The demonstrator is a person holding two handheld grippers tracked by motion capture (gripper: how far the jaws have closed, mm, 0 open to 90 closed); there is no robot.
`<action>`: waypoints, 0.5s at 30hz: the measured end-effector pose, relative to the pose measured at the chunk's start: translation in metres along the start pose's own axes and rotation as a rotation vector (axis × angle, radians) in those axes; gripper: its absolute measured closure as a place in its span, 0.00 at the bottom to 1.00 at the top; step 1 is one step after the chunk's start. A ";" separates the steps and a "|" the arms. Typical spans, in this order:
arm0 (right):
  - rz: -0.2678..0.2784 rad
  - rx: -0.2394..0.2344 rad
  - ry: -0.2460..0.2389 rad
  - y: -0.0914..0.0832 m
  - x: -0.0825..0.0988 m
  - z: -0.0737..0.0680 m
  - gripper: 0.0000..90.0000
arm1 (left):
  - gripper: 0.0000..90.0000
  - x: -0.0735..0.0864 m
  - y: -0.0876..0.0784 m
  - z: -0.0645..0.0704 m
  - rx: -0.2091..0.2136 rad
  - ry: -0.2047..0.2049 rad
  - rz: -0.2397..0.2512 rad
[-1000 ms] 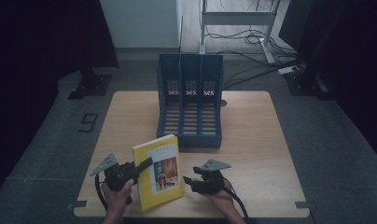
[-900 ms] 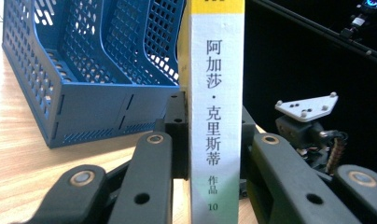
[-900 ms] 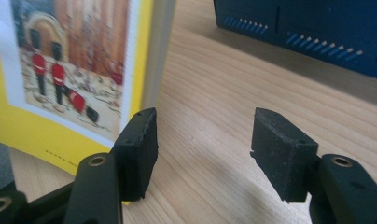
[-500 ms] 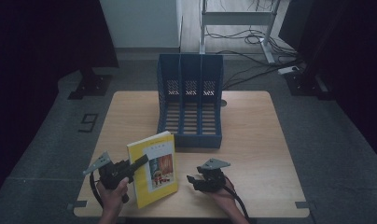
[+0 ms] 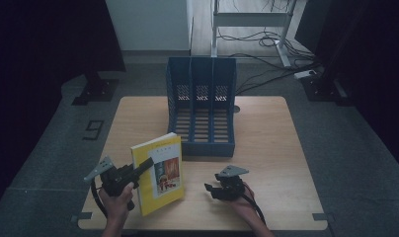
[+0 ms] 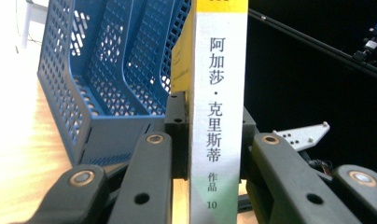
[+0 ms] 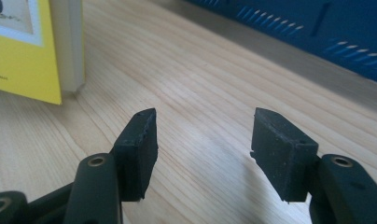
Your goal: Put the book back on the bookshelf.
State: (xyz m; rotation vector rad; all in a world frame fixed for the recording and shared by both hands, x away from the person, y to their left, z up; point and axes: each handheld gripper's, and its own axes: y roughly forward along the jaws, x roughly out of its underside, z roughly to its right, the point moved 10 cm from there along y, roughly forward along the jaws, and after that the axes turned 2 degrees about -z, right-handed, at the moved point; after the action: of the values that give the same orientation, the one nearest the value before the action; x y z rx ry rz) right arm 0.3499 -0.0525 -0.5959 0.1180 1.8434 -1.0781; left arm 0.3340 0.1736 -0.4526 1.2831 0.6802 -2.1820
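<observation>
Two tongs: working over the wooden bench (image 5: 266, 128)
Left tongs (image 5: 147, 165): clamping the yellow book (image 5: 158, 173) by its spine, holding it tilted up off the bench
Book position: standing just before the blue file rack (image 5: 202, 106), near its left compartment
Right tongs (image 5: 210, 189): gaping half-wide, gripping nothing, resting low beside the book

The right gripper (image 7: 203, 140) holds its jaws apart over the bare wooden table (image 7: 210, 88), a yellow book (image 7: 25, 51) at ten o'clock, a blue file rack (image 7: 326, 28) at one o'clock.
</observation>
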 end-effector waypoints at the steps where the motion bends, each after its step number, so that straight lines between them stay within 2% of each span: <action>1: 0.006 -0.001 0.011 -0.003 0.000 0.001 0.45 | 0.84 -0.003 0.002 0.002 -0.001 0.003 0.002; 5: 0.016 0.013 0.030 -0.011 0.004 0.008 0.44 | 0.84 -0.012 0.006 0.009 0.005 0.035 0.006; 9: 0.018 0.034 0.055 -0.013 0.006 0.015 0.44 | 0.84 -0.014 0.008 0.010 0.021 0.022 0.003; 15: 0.011 0.057 0.061 -0.012 0.009 0.019 0.44 | 0.84 -0.018 0.007 0.009 0.032 0.011 0.014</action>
State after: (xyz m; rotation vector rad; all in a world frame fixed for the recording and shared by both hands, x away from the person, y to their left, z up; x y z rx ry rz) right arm 0.3527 -0.0767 -0.5983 0.1963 1.8643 -1.1310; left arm 0.3403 0.1659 -0.4340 1.3131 0.6409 -2.1848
